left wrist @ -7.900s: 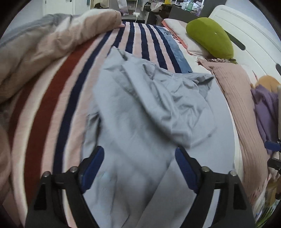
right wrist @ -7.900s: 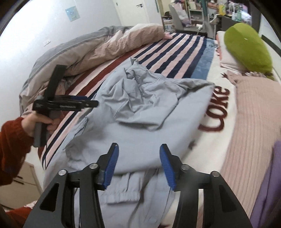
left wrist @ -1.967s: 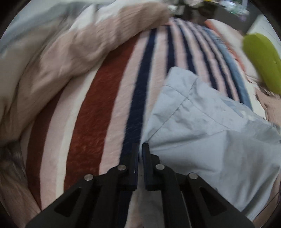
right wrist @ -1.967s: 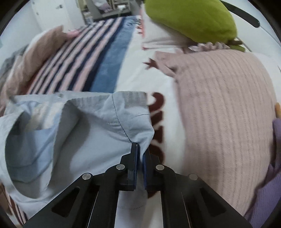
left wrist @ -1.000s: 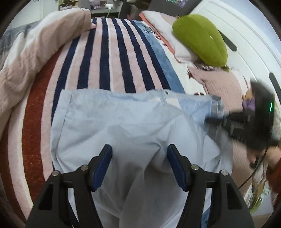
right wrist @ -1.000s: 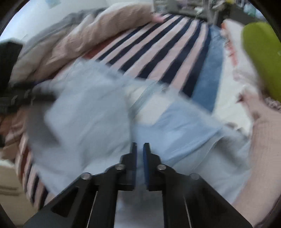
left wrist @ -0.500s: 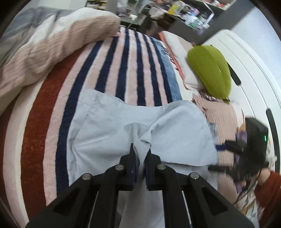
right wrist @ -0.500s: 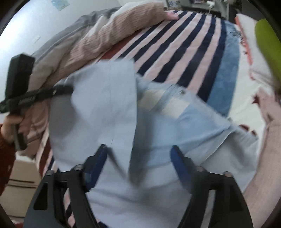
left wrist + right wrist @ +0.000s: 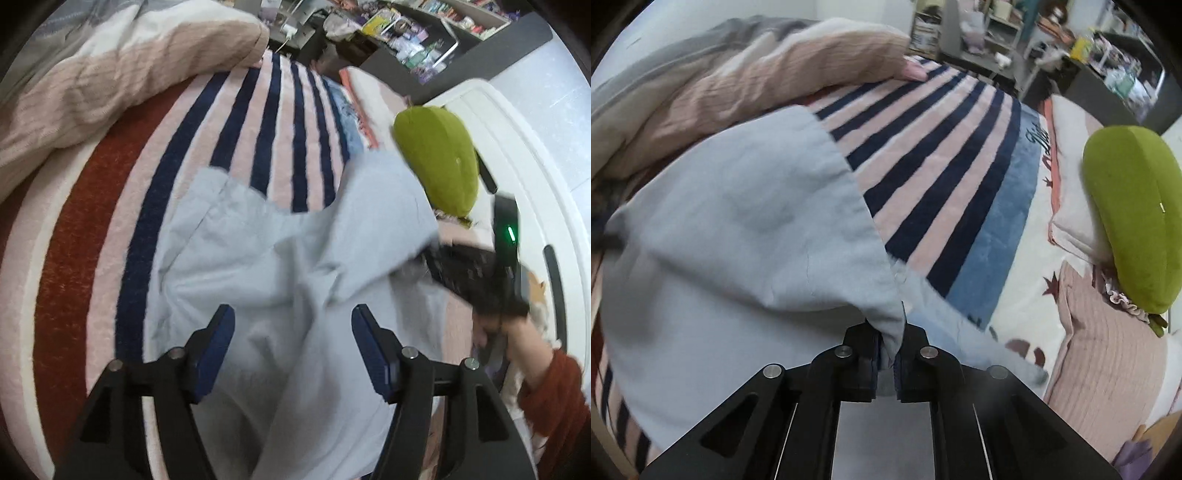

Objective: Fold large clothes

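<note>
A large light blue garment (image 9: pixel 280 258) lies crumpled on the striped bed blanket (image 9: pixel 110 240). My left gripper (image 9: pixel 291 332) hovers over its middle. Its jaws are opening, and the blue pads (image 9: pixel 218 343) stand wide apart with cloth below them but none pinched. In the right wrist view my right gripper (image 9: pixel 888 354) is closing, with its pads pressed on a fold of the garment's edge (image 9: pixel 738 240). The cloth hangs lifted from it. The left wrist view shows that gripper (image 9: pixel 436 258) blurred at the right, held by a hand in a red sleeve (image 9: pixel 554 398).
A green pillow (image 9: pixel 439 162) lies by the white headboard (image 9: pixel 535 166) at the right. A bunched pink ribbed quilt (image 9: pixel 110 85) lies along the far left. A pink ribbed throw (image 9: pixel 1108 350) covers the bed's right side. Cluttered shelves (image 9: pixel 424 44) stand beyond the bed.
My left gripper was shut on a garment fold half a second ago; now its jaws stand apart. My right gripper, then open, has closed on the garment's edge and holds it raised.
</note>
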Available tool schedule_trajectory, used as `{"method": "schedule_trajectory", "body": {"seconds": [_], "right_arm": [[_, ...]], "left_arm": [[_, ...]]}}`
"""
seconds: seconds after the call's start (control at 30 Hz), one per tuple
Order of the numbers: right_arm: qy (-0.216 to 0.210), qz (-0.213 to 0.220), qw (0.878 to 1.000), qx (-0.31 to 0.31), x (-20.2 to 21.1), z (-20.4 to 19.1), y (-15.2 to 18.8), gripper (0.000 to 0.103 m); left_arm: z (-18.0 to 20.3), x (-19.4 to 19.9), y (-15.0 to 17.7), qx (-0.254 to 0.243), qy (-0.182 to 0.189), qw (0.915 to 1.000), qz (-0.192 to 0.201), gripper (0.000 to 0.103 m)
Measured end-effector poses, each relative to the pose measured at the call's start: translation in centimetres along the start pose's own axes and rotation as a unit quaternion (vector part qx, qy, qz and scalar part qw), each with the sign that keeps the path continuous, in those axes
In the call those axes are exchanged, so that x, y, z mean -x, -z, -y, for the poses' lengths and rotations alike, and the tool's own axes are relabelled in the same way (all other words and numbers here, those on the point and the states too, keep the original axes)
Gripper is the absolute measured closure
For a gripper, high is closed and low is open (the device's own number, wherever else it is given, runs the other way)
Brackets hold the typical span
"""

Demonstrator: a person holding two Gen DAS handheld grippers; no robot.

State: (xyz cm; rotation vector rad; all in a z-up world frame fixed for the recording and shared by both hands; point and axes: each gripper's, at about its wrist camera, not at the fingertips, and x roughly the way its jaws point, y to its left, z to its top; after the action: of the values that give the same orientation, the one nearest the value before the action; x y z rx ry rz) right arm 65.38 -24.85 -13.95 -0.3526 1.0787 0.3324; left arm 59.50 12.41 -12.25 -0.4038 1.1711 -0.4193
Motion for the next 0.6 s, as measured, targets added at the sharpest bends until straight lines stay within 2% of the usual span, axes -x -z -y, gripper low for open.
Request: {"method": "schedule_trajectory", "body": {"seconds": [0.07,0.1,0.17,0.2,0.27,0.33,0.4,0.43,0.5,0.53,0.6], "right_arm": [[0.042,-0.01,0.999,-0.01,-2.1,-0.4,-0.6,0.076],[0.063,-0.012,0.998,-0.018,-2.9,-0.4,-1.0,0.071],[0.089,-0.017,0.995,-0.047,-4.7,-0.3,-1.3,0.04],[0.098,-0.023,0.993,-0.057,-5.5,-0.1,-1.3,0.035],[0.099,-0.033,0.991,-0.087,-6.6,1.0,-1.3,0.034],[0.061,-0.018,0.991,-0.121,-5.7,2.3,-1.0,0.034],[0.042,-0.003,0.99,-0.133,-3.7,4.1,-0.2,0.034],[0.031,0.003,0.99,-0.139,-2.6,4.9,0.5,0.033],[0.003,0.018,0.988,-0.153,0.6,6.7,3.3,0.028],[-0.003,0.022,0.987,-0.16,1.9,7.4,5.0,0.022],[-0.017,0.024,0.984,-0.177,4.0,8.9,8.7,0.019]], "left_arm": [[-0.5,-0.7,0.6,-0.007,-0.023,0.9997,-0.009,0.04],[-0.8,-1.0,0.9,-0.008,-0.035,0.9993,-0.011,0.04],[-1.5,-1.5,1.4,-0.009,-0.058,0.9982,-0.008,0.036],[-1.8,-1.8,1.6,-0.012,-0.078,0.9969,-0.008,0.034],[-2.3,-2.2,1.6,-0.013,-0.096,0.9953,0.001,0.031],[-2.8,-1.9,1.3,0.009,-0.106,0.9939,0.027,0.031],[-3.5,-1.3,1.0,0.037,-0.088,0.9946,0.04,0.031],[-3.9,-0.9,0.8,0.052,-0.064,0.9958,0.04,0.03],[-4.2,-0.3,0.5,0.051,-0.037,0.9976,0.03,0.03],[-4.4,0.5,0.7,0.037,-0.039,0.9982,0.028,0.029],[-4.7,1.5,1.2,0.019,-0.047,0.9984,0.025,0.023]]}}
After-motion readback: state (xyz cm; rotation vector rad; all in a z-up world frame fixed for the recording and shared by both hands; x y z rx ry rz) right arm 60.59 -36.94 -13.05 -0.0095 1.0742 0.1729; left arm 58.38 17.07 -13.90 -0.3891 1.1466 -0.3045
